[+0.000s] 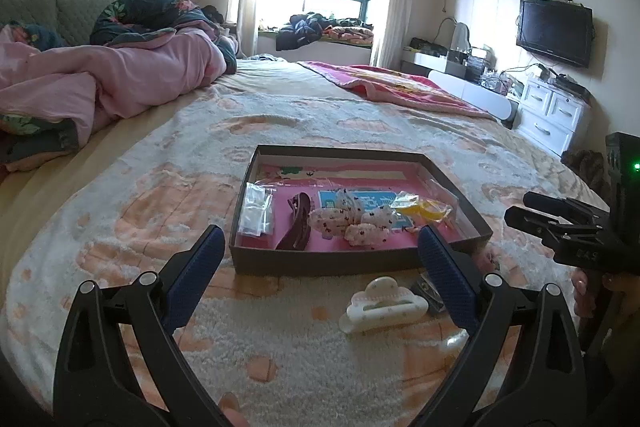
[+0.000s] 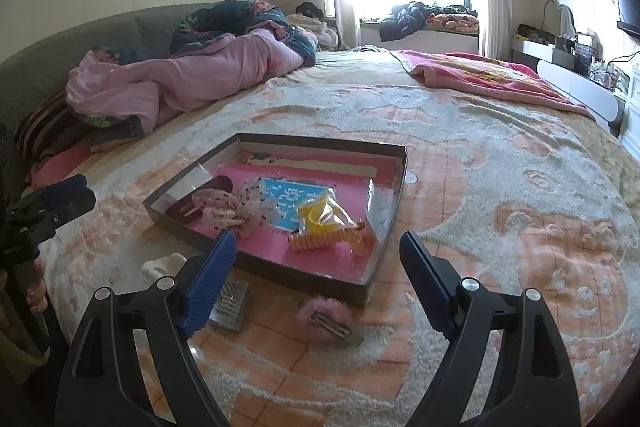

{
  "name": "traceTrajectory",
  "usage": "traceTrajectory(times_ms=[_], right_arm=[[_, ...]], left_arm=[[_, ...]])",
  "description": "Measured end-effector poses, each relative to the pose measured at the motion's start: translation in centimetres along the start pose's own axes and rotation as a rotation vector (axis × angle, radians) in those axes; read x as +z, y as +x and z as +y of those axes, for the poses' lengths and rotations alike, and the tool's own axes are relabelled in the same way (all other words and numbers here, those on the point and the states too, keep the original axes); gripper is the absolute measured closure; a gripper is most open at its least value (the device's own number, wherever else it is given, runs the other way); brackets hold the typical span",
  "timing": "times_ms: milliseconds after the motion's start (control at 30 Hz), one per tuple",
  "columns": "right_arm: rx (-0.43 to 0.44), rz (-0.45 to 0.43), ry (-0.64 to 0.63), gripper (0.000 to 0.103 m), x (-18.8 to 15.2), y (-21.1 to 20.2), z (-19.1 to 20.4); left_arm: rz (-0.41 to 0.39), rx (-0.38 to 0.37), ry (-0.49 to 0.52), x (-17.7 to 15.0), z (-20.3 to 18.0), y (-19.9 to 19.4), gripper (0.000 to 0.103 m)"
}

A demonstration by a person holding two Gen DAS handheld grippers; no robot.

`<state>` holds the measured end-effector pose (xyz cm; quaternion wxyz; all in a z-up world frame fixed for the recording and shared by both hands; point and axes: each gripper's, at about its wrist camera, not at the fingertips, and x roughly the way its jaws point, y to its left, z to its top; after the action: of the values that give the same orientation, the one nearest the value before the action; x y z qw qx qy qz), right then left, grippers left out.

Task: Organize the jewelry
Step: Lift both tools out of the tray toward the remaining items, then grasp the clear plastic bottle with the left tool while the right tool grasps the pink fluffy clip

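A shallow dark box [image 1: 352, 263] with a pink floor lies on the bed; it also shows in the right wrist view [image 2: 394, 203]. Inside are a dark red clip [image 1: 298, 223], white dotted scrunchies [image 1: 352, 223], a yellow bagged item [image 1: 424, 209], clear bags [image 1: 256, 209] and an orange coiled tie [image 2: 320, 239]. A white cloud-shaped claw clip [image 1: 384, 303] lies in front of the box between my left gripper's [image 1: 320, 255] open, empty jaws. A pink furry clip [image 2: 326, 317] and a silver comb clip [image 2: 232, 303] lie before the box, under my open, empty right gripper [image 2: 316, 259].
A patterned blanket [image 2: 500, 187] covers the bed. A pink quilt [image 1: 120, 79] is piled at the far left, a pink blanket [image 1: 400, 83] at the far right. White drawers [image 1: 552, 111] and a wall TV [image 1: 554, 31] stand right of the bed.
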<state>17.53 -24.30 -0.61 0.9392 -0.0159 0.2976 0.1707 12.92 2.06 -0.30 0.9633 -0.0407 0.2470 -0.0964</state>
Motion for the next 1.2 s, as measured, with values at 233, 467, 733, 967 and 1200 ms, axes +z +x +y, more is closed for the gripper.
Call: traceTrajectory(times_ms=[233, 467, 733, 967, 1200], right_arm=[[-0.01, 0.013, 0.006, 0.022, -0.8, -0.6, -0.4], [-0.027, 0.027, -0.006, 0.022, -1.8, -1.3, -0.7], [-0.044, 0.057, -0.007, 0.022, -3.2, -1.5, -1.3], [-0.049, 0.077, -0.006, 0.022, -3.9, -1.0, -1.8], [-0.03, 0.115, 0.001, 0.023, -4.5, 0.4, -2.4]], left_arm=[[-0.002, -0.009, 0.005, -0.4, -0.3, -0.8, 0.015], [0.005, -0.042, 0.024, -1.1, -1.5, -1.1, 0.015], [0.039, -0.084, 0.059, -2.2, -3.3, -0.7, 0.015], [0.078, -0.144, 0.093, -3.2, -4.8, -0.2, 0.015], [0.137, -0.209, 0.121, -4.8, -6.4, 0.9, 0.015]])
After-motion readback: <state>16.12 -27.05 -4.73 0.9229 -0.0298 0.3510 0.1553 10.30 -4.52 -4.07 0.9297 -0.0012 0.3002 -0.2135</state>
